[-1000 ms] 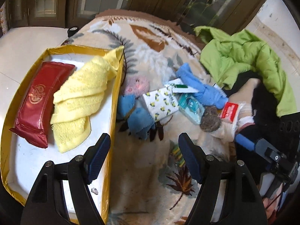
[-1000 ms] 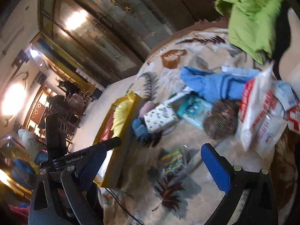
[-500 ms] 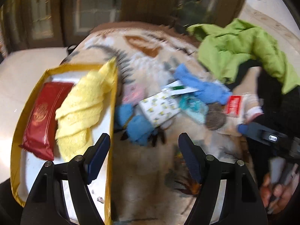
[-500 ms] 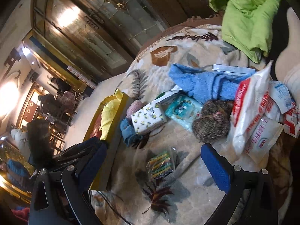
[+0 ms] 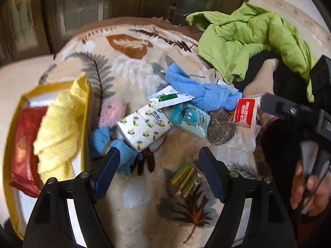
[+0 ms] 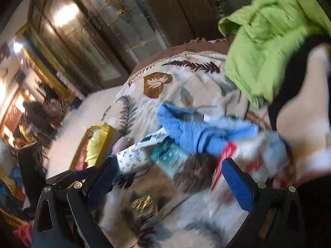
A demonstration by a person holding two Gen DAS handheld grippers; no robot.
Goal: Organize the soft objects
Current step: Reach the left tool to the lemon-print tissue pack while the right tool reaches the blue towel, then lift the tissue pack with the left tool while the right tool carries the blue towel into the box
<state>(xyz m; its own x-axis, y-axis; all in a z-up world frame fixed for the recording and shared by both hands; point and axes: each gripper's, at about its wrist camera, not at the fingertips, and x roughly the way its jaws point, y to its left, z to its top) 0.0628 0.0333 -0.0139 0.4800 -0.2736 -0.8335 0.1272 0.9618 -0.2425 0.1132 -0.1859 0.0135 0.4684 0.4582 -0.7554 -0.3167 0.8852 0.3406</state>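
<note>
Fingers of both grippers, left point(image 5: 158, 165) and right point(image 6: 169, 177), gape empty; approach the centre-frame blue cloth point(image 5: 198, 91) squarely, pinching a thick fold.

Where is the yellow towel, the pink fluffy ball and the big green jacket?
yellow towel point(image 5: 60, 128), left wrist view, middle of its folds in the tray.
pink fluffy ball point(image 5: 112, 112), left wrist view, its fuzzy centre.
green jacket point(image 5: 254, 39), left wrist view, crumpled middle.
</note>
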